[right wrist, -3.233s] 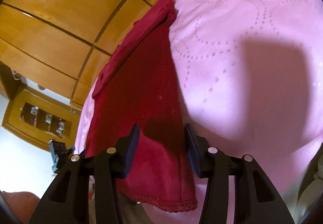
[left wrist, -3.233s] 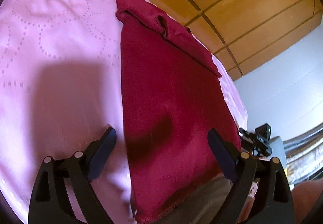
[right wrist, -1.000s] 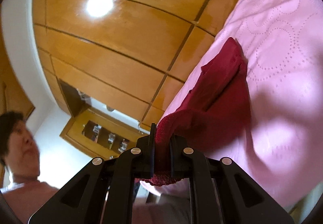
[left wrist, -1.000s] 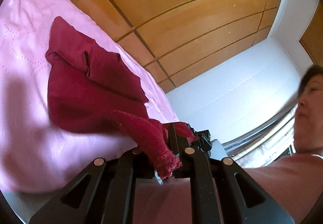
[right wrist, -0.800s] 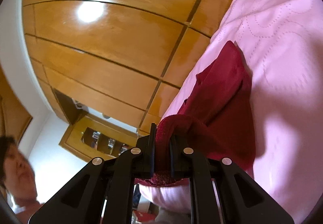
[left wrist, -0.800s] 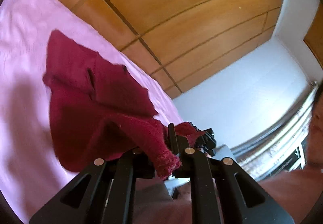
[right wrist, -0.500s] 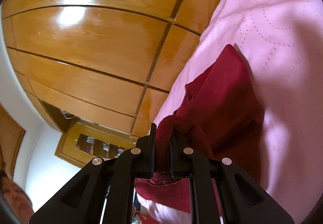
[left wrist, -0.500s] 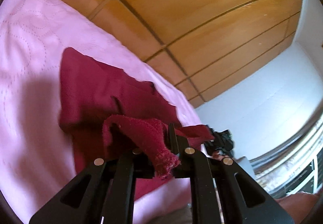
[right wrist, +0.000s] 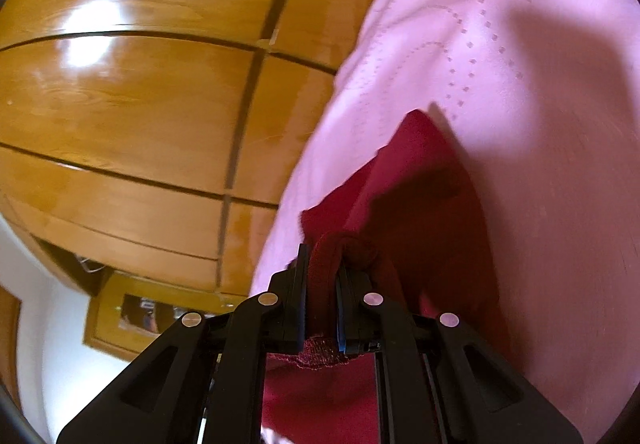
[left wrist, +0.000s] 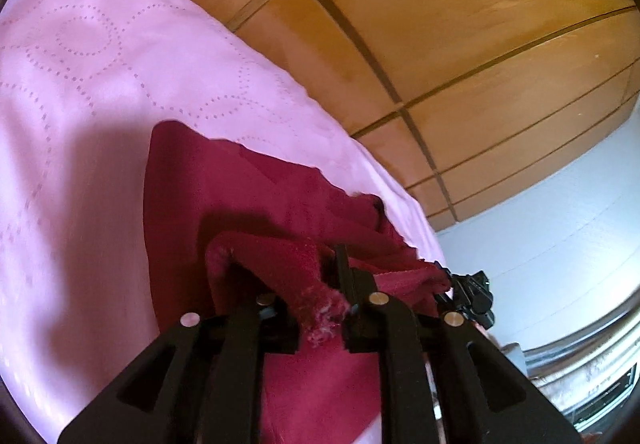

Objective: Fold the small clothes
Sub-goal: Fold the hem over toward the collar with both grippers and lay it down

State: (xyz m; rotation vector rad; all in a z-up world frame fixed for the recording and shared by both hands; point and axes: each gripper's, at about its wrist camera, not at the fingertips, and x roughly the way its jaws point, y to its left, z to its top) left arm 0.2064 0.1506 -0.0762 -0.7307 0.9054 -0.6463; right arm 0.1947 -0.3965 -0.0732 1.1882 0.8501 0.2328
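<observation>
Label-free, seemingly, red garment (left wrist: 248, 204) in both claws (left wrist: 320, 292) (right wrist: 322, 292)

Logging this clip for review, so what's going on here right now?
A person with a handheld gripper in each hand is folding a dark red garment on a pink bedspread. The left gripper and right gripper are each clamped on a bottom corner, carrying that edge toward the far end. The fold is only partly made.
</observation>
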